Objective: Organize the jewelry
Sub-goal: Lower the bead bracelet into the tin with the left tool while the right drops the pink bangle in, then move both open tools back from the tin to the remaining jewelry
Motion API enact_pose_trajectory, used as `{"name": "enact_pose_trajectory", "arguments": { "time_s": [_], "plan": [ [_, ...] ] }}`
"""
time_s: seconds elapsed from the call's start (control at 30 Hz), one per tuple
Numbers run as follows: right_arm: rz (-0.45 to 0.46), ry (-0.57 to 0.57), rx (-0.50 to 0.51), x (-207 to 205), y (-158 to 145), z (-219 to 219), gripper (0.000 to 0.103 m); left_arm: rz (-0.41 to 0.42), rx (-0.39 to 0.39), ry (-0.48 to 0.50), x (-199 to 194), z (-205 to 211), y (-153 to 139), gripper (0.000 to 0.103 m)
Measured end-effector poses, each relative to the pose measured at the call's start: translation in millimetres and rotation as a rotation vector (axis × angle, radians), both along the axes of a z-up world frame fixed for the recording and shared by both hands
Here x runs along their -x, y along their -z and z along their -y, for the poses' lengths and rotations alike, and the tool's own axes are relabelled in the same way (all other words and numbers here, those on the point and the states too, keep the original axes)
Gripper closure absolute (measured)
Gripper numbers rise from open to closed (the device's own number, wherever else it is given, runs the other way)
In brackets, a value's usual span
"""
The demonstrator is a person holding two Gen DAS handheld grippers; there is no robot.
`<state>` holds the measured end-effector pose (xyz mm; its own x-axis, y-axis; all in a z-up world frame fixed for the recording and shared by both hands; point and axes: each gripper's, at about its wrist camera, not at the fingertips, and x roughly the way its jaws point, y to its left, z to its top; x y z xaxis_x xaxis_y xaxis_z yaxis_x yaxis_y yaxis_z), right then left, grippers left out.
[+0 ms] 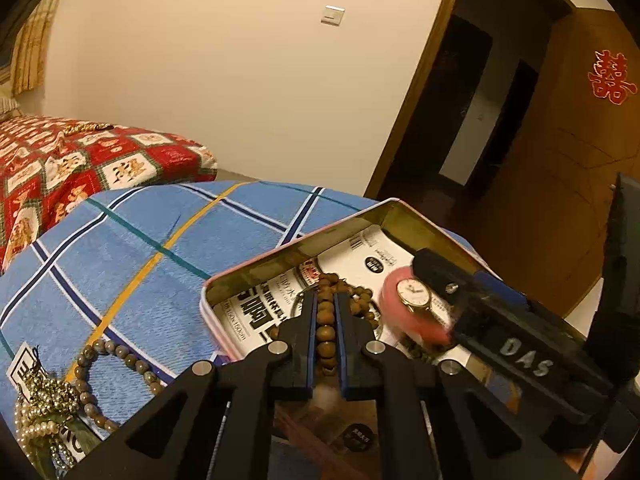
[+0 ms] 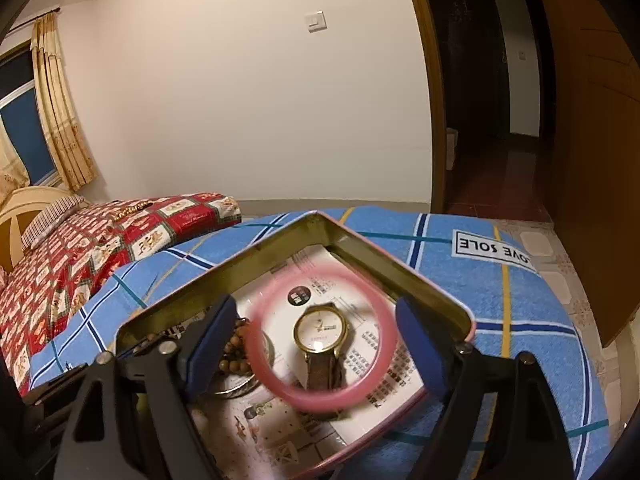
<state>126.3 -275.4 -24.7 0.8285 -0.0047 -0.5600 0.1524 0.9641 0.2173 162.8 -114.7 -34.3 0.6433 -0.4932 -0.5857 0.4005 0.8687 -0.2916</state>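
An open metal tin [image 1: 256, 250] [image 2: 400, 256] lined with printed paper sits on the blue plaid bed cover. My left gripper [image 1: 326, 300] is shut on a brown wooden bead strand [image 1: 325, 332] and holds it over the tin. My right gripper [image 2: 316, 320] is open above the tin, and it shows in the left wrist view [image 1: 460, 280]. Between its fingers, blurred, is a pink bangle [image 2: 376, 384] [image 1: 394, 308]. A gold watch [image 2: 320, 328] [image 1: 412, 292] with a brown strap lies inside the bangle's ring on the paper.
On the blue cover at lower left lie another bead bracelet [image 1: 120, 354], a heap of pearl and gold chains [image 1: 44, 408] and a tag. A red patterned quilt [image 1: 80, 160] lies beyond. A doorway and wooden door stand to the right.
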Motion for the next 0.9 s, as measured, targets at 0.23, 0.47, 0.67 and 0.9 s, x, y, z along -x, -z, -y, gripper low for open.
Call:
{"name": "enact_pose_trajectory", "arguments": {
  "time_s": [0.23,0.47,0.67,0.9],
  "plan": [
    [0.098,0.128,-0.022,21.7,-12.7,18.3,0.016,0.093,0.011,-0.073,16.8,-12.6,-9.9,0.04],
    [0.179,0.423,-0.043,55.2,-18.3,56.9,0.012,0.142,-0.004,-0.124,25.5,-18.9,-14.6,0.036],
    [0.16,0.438,-0.02,54.4,-17.8,53.0,0.012,0.157,-0.022,-0.142,44.5,-28.5,-15.8,0.036],
    [0.162,0.4,0.024,60.1,-17.8,35.4,0.012,0.15,-0.052,-0.157,61.3,-36.3,-14.2,0.036]
  ]
}}
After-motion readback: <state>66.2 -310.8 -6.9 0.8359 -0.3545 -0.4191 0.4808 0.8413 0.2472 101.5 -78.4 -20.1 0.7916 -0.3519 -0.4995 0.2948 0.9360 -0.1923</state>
